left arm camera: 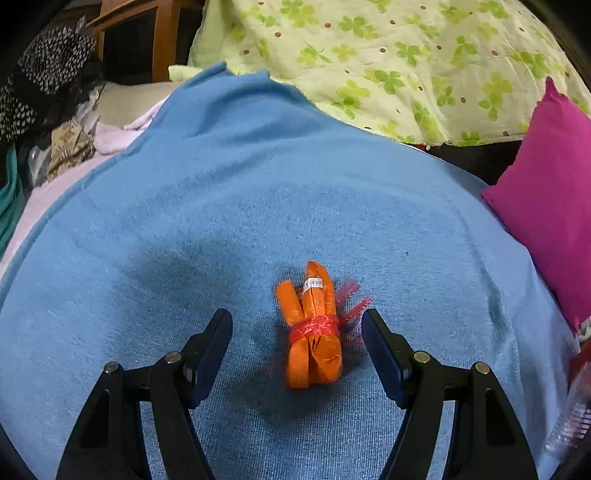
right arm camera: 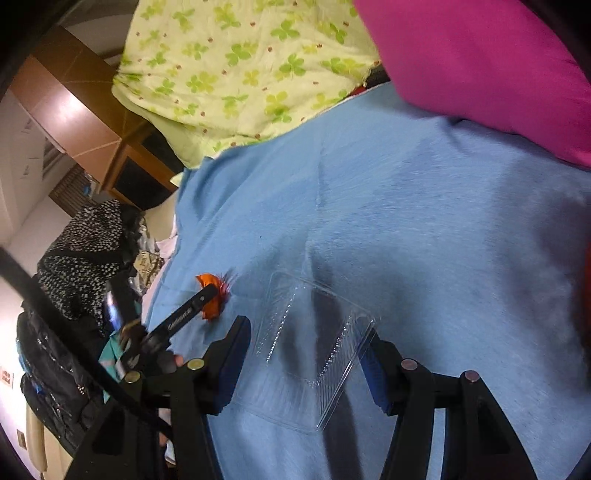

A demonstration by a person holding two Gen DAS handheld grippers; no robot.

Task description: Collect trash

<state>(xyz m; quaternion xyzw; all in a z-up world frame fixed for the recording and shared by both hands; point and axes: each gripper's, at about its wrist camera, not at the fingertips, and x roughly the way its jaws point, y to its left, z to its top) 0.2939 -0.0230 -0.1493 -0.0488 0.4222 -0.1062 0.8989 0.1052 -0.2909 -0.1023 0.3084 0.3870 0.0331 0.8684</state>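
Observation:
An orange wrapper bundle (left arm camera: 314, 328) tied with red net lies on the blue blanket (left arm camera: 221, 221). My left gripper (left arm camera: 297, 332) is open, with its fingers on either side of the bundle and not touching it. In the right wrist view, a clear plastic tray (right arm camera: 306, 350) lies on the blanket (right arm camera: 424, 221). My right gripper (right arm camera: 306, 354) is open and straddles the tray's near part. The orange bundle (right arm camera: 211, 293) shows there at the left, partly hidden by the left gripper's finger (right arm camera: 192, 310).
A magenta pillow (left arm camera: 546, 206) lies at the right and a clover-print quilt (left arm camera: 388, 62) behind. A pile of clothes and bags (left arm camera: 48, 110) sits at the left beside a wooden cabinet (left arm camera: 147, 33). The clear tray's edge (left arm camera: 572, 413) shows at far right.

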